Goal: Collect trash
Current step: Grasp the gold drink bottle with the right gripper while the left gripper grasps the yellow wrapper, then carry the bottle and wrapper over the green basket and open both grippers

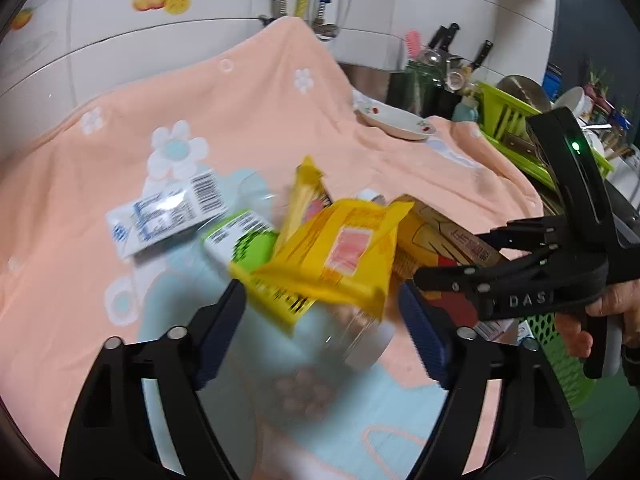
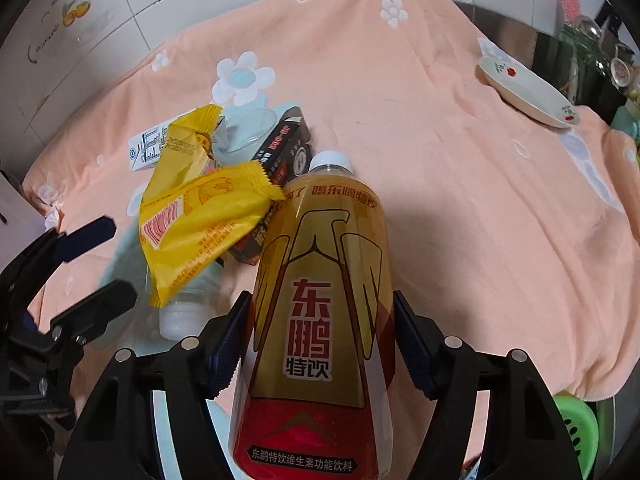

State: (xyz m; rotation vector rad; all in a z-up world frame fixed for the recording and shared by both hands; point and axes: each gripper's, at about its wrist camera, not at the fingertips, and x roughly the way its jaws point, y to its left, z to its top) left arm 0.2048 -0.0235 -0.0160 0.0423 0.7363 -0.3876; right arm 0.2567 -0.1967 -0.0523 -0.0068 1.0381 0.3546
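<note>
1. Closest to my right-hand camera is the energy-drink bottle (image 2: 320, 312), lying on its side between the blue pads of my right gripper (image 2: 320, 344), white cap pointing away from me. Both pads appear to press its sides, so I read that gripper as clamped on it.
2. Its label reads 东鹏 in big red characters with 特饮 below in black; a band near the base reads 东鹏特饮维生素功能饮料, and red writing near the neck includes 喝东鹏特饮.
3. Just left of the bottle's neck lies a crumpled yellow snack wrapper (image 2: 196, 220); its print is too small to read.
4. Behind that wrapper sits a dark carton (image 2: 286, 148) with red lettering I cannot make out, and further left a white carton (image 2: 146, 150) with a blue printed panel.
5. Nearest my left-hand camera, my left gripper (image 1: 324, 324) stands open, its pads spread either side of the yellow wrapper (image 1: 332, 256) without touching it.
6. A clear plastic bottle (image 1: 340, 344) lies blurred under the wrapper, between those pads.
7. Beyond it, a green-and-white carton (image 1: 244, 240) and the white carton (image 1: 168, 212) both show barcodes.
8. My right gripper (image 1: 424, 276) enters from the right of that view; its body bears the letters "DAS".
9. All the trash rests on a peach flowered cloth (image 2: 460, 140); a white dish (image 2: 524, 92) with red fruit prints sits well apart at the far right.
</note>
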